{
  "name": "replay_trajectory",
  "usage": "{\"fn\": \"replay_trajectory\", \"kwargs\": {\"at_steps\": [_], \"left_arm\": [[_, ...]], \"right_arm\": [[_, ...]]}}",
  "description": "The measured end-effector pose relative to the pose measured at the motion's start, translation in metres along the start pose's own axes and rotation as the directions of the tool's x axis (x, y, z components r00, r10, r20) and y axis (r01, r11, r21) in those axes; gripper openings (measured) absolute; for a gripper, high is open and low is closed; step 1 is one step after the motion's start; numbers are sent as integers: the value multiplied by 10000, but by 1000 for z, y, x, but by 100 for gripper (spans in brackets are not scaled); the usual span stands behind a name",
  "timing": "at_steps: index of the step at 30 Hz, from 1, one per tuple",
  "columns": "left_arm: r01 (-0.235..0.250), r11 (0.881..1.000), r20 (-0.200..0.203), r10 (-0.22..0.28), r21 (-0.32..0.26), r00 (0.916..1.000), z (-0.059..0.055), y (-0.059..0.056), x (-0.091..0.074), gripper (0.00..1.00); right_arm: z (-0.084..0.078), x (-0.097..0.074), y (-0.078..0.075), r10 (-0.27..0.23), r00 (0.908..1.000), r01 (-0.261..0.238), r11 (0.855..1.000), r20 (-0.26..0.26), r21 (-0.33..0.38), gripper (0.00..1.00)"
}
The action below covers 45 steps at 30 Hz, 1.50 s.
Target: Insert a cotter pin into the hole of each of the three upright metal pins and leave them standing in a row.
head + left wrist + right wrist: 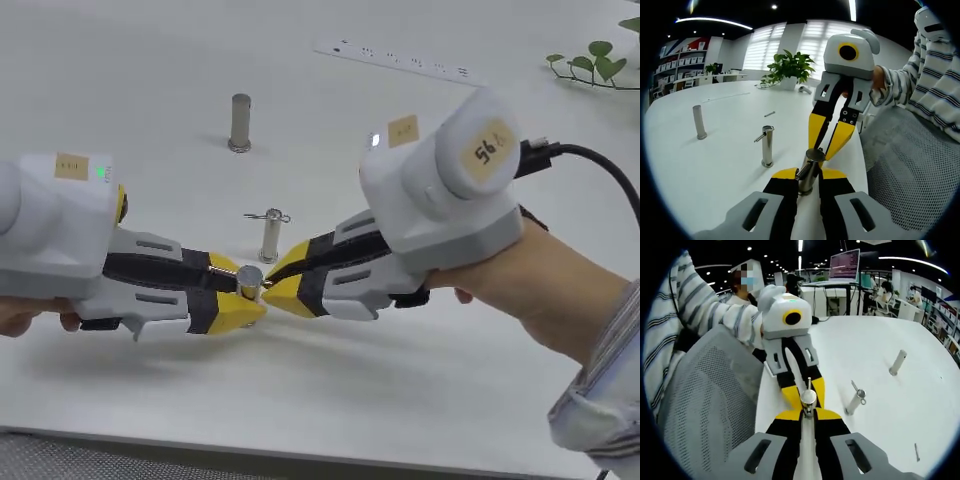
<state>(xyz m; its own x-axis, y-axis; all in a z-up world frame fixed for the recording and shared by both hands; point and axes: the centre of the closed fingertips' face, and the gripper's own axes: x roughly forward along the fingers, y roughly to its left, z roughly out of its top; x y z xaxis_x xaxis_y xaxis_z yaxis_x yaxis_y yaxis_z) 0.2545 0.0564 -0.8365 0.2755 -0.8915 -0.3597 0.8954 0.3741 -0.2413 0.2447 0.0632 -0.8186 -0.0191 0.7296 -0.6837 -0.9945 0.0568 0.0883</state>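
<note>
3 grey steel cylinder pins stand on the white table (400, 400), all upright w/ long axis vertical, in a rough near-to-far row: far pin (240, 122) bare, middle pin (270, 240) w/ a thin wire cotter pin (266, 215) horizontal thru its top, near pin (249, 277) betw both tools. left gripper (238, 290) reaches in from the left, clamped on the near pin's shaft; right gripper (274, 283) reaches in from the right, tips pressed together pinching a 2nd cotter pin (801, 173), horizontal at that pin's top. 3rd cotter pin (769, 114) lies flat & loose on the table, right of the row, so 3 cotter pins total.
</note>
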Motion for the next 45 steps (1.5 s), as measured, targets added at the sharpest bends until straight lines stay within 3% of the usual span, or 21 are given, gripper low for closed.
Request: {"fn": "replay_trajectory", "kwargs": {"at_steps": [8, 14, 20, 24, 26, 40, 43, 45], "left_arm": [[-61, 10000, -140, 61, -3, 9999, -1, 0, 1, 16], [80, 9993, -227, -72, 358, 9997, -2, -6, 0, 32], [18, 9988, -391, 1, 481, 9992, -7, -7, -4, 40], [-494, 9942, -419, 536, 951, 9977, -8, 0, -7, 64], [-547, 9946, -350, 579, 879, 9977, -7, 1, -8, 70], [-1109, 9914, -34, 1114, 696, 9938, -3, 9, -12, 89], [-1764, 9826, 32, 1765, 586, 9843, -2, 19, -15, 92], [-1762, 9820, 81, 1760, 687, 9844, 0, 20, -16, 95]], "right_arm": [[3, 0, 0, 8, 9997, -12, 9999, 236, 142, 14], [8, 1, -1, -18, 9992, 7, 9997, 402, 264, 18], [9, 4, 2, 104, 9990, -112, 9998, 427, 189, 19], [9, 5, 3, 119, 9990, -126, 9998, 438, 162, 20], [9, 5, 2, 137, 9990, -143, 9998, 426, 141, 20], [9, 11, 0, 157, 9991, -159, 9999, 392, 34, 21], [11, 12, -1, 148, 9990, -149, 9999, 426, 22, 21], [11, 14, -1, 169, 9990, -169, 9999, 407, 6, 21]]}}
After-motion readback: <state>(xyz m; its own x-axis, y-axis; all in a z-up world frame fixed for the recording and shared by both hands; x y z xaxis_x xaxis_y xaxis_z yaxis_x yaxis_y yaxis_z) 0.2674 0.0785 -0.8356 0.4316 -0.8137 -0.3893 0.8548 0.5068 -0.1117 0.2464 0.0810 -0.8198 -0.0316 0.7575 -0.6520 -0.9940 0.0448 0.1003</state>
